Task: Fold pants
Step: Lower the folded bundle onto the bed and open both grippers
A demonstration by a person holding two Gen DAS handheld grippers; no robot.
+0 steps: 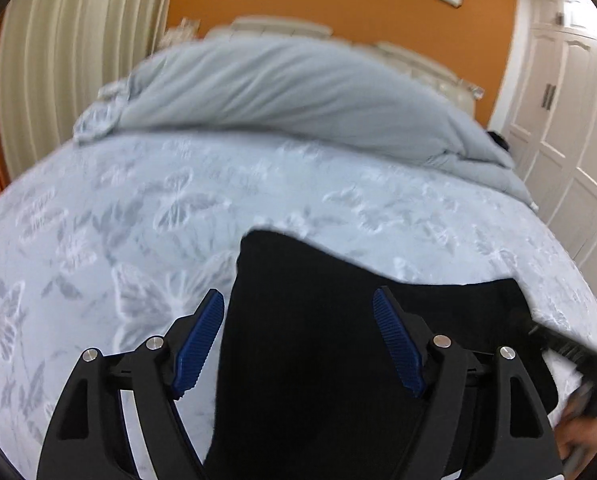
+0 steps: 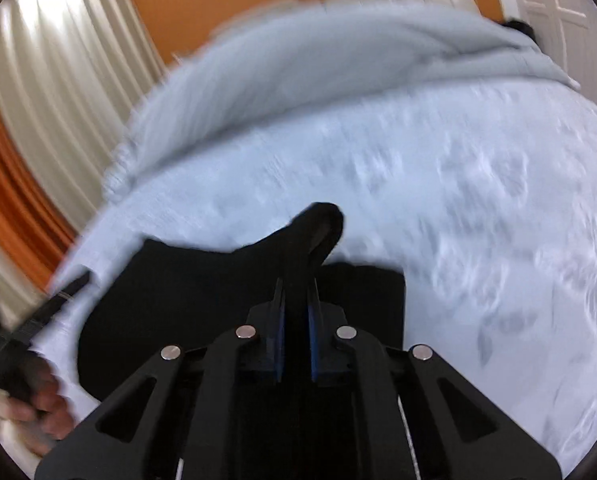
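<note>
While the right gripper (image 2: 296, 300) pinches a raised corner of the black pants (image 2: 202, 292) low in frame on the bed (image 2: 478, 200), the left gripper's (image 1: 298, 316) jaws gape empty above them; a hasty pull could slip the cloth and bunch the fold.

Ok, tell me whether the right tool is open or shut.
Shut: the right tool pinches a raised fold of the black pants between its blue pads.

Left tongs (image 1: 298, 316) gape wide — right tongs (image 2: 297, 304) pinched nearly together.
</note>
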